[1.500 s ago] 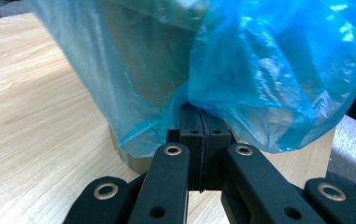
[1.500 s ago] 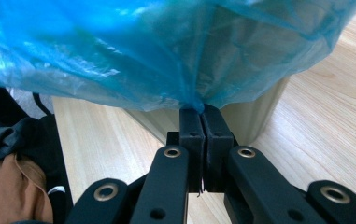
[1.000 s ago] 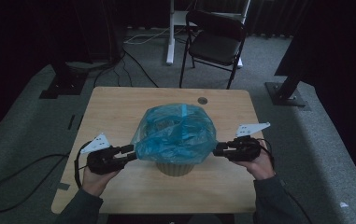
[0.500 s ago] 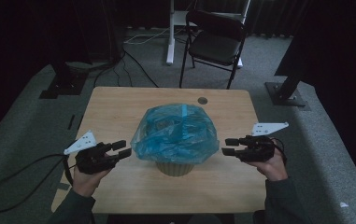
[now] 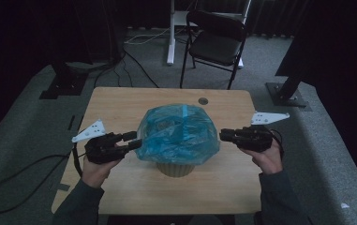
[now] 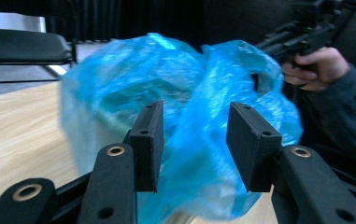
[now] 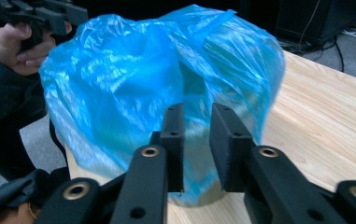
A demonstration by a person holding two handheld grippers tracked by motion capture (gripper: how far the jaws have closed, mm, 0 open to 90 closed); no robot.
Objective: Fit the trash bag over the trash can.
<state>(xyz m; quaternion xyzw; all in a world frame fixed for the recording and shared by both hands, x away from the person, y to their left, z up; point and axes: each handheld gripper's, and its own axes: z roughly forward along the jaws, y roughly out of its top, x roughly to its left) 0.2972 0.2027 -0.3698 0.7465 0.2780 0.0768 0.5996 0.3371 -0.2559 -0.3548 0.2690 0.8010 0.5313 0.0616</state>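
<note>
High view: 1 blue bag (image 5: 178,133) on 1 pot (image 5: 175,168), between 2 tools, left (image 5: 135,139) wide, right (image 5: 224,136) narrowing, both empty.

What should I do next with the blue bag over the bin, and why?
Probably close the left hand-held gripper on the blue bag and tug its edge down. The bag puffs up over the beige bin instead of lining it. The left jaws stand open at the plastic, while the right hand-held gripper, whose jaws have just been closing, sits just clear of the other side.
</note>
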